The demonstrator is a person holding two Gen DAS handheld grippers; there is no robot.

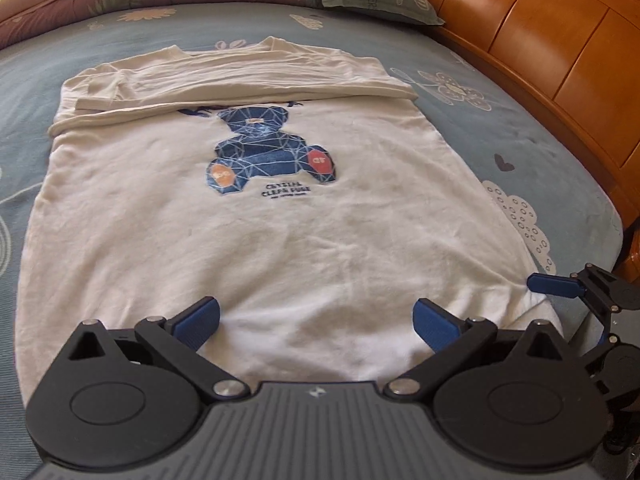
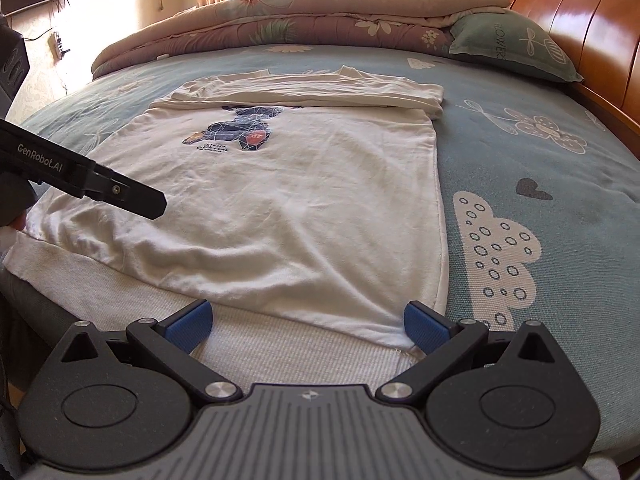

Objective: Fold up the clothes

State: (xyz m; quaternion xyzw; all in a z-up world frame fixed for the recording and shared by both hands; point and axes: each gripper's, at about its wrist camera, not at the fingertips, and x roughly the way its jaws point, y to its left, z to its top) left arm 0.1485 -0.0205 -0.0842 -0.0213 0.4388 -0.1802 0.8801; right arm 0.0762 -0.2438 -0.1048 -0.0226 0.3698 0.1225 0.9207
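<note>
- Both tongs stand released, blue pads spread wide with nothing between them: the left tongs [image 1: 316,322] hang over the near hem of the T-shirt at the bottom of the left wrist view, and the right tongs [image 2: 307,322] sit at the bottom of the right wrist view over the shirt's near right corner.
- A white T-shirt [image 1: 248,220] lies flat on the bed [image 1: 520,160], filling the middle of both views; its far end is folded over into a band [image 1: 248,76] across the top of the shirt.
- On the shirt's chest, a blue geometric bear print [image 1: 268,148] has an orange paw patch and a red one; below it, dark letters read roughly "CRYSTAL CLEAR PURE", with a smaller line too blurred to read.
- In the right wrist view, the left tool's black body [image 2: 80,172] enters from the middle left of the frame, carrying white lettering "GenRobot.AI".
- In the left wrist view, the right tool shows at the lower right edge, one blue pad [image 1: 554,285] just beside the shirt's corner.
- The bed's blue-grey sheet carries flower, cloud and heart patterns.
- A green pillow [image 2: 508,46] at the upper right is printed "FLOWERS" vertically.
- Next to it, a folded floral quilt [image 2: 280,24] runs across the far edge of the bed.
- A glossy wooden headboard [image 1: 560,48] fills the right side.
</note>
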